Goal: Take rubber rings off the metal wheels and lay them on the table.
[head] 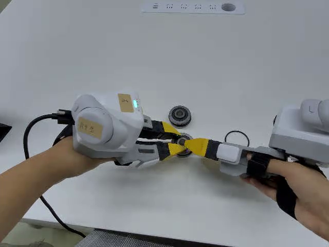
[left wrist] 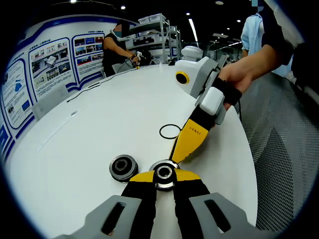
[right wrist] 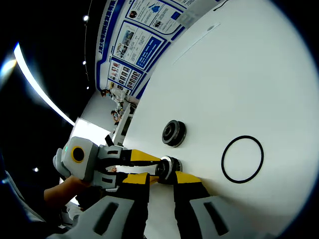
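A silvery metal wheel [head: 184, 140] lies on the white table [head: 154, 62], and my left gripper [head: 177, 142] is shut on it, one yellow tip on each side. In the left gripper view the wheel [left wrist: 164, 174] sits between the jaws. My right gripper [head: 190, 145] comes in from the right, its yellow tips against that wheel's edge; whether they pinch anything is hidden. A second wheel [head: 180, 115] with a black rubber ring around it stands just behind. One loose rubber ring [head: 236, 138] lies flat on the table, right of the wheels.
A white socket strip [head: 193, 7] lies at the table's far edge. A black cable [head: 31, 139] trails from the left gripper over the near edge. In the left gripper view, people stand at the table's far end [left wrist: 117, 47].
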Demonstrator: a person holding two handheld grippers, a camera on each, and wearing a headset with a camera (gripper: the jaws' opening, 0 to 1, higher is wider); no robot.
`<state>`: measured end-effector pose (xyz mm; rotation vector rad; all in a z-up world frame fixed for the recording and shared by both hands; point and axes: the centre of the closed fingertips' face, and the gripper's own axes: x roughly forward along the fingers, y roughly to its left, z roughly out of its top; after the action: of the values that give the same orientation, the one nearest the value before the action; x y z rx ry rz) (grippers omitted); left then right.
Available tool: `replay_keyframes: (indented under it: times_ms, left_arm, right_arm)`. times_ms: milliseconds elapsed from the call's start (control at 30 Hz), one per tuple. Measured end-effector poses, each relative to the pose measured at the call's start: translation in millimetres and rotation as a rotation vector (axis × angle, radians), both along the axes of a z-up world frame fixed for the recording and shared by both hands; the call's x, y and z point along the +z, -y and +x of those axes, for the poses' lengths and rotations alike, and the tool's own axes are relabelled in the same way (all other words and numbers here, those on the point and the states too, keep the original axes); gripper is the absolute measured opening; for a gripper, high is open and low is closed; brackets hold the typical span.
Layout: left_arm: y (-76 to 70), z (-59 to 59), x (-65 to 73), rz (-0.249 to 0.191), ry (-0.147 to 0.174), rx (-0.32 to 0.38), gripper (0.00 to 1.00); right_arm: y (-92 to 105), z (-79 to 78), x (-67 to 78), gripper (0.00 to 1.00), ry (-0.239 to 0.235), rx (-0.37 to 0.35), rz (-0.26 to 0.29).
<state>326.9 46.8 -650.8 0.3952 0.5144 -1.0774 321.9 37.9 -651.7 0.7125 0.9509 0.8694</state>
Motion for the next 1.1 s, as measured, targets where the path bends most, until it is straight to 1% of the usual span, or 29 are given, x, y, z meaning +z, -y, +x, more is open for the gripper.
replay_keyframes:
  times_ms: [267,500,767,1100]
  left_arm:
    - [0.4,-0.4,0.9,-0.004,-0.001,0.001,0.12]
    - [-0.6,1.0,-0.3,-0.003,-0.001,0.001,0.12]
    - [-1.3,1.9,-1.4,-0.002,-0.002,0.001,0.12]
    - [-1.6,2.3,-1.9,-0.001,-0.002,0.002,0.12]
  right_arm:
    - [3.2,2.2,-5.7,0.11,-0.054,-0.022,-0.002]
    - [4.6,2.7,-8.8,0.06,-0.087,-0.036,-0.003]
    - [4.9,2.9,-8.6,0.05,-0.098,-0.036,0.0]
    - [6.0,3.6,-7.0,0.03,-0.099,-0.035,0.003]
